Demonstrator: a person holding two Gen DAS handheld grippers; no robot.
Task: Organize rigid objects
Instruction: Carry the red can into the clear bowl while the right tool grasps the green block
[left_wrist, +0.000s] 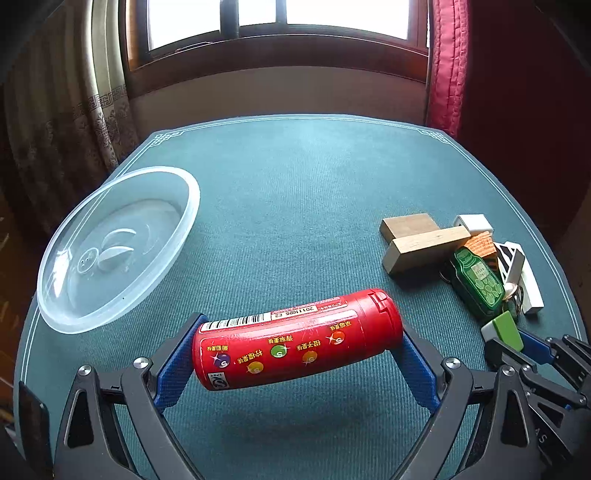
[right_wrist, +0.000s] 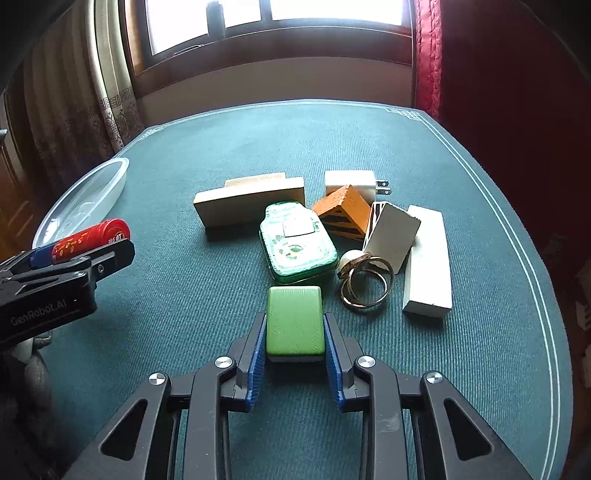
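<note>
With our left gripper (left_wrist: 297, 350) clamped endwise on the red tube (left_wrist: 295, 339) and our right gripper (right_wrist: 295, 332) clamped on the green block (right_wrist: 294, 321), we should carry the tube level to the clear bowl (left_wrist: 118, 243) ahead-left of its jaws before releasing.

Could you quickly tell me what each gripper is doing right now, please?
Left gripper: closed on the red candy tube, gripped end to end.
Right gripper: closed on the green block.

Looks like a home room: wooden-framed window (left_wrist: 280, 22), patterned beige curtain (left_wrist: 70, 122) left, red quilted drape (left_wrist: 445, 62) right, table with green felt cover (left_wrist: 295, 192) and household odds and ends on top.
</note>
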